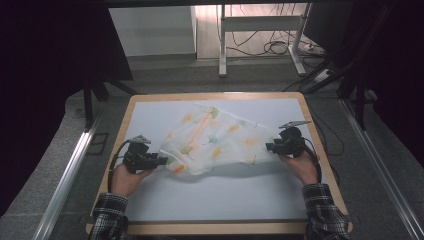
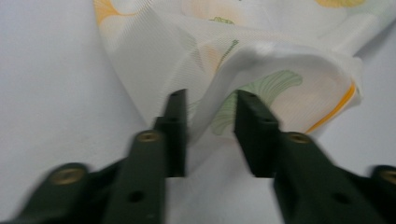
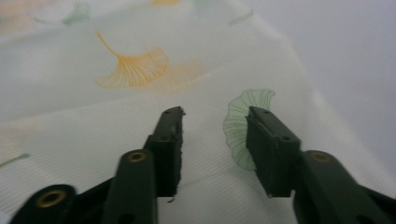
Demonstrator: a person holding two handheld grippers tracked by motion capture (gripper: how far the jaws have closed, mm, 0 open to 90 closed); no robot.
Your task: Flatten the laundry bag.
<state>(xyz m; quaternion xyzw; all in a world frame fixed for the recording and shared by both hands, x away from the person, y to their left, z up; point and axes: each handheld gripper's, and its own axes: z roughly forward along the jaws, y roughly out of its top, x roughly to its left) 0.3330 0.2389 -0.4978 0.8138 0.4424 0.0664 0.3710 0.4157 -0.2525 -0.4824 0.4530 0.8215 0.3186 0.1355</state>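
A thin white cloth printed with orange and green leaves lies crumpled across the middle of the white table top. My left gripper is at the cloth's near left corner. In the left gripper view its jaws stand apart with a raised fold of the cloth between them, and the pads are not pressed together. My right gripper is at the cloth's right edge. In the right gripper view its jaws hover apart just over the cloth, straddling a green leaf print.
The table has a wooden rim and bare white surface in front of the cloth. Behind it are a grey floor, white desk legs and loose cables. Dark curtains hang at both sides.
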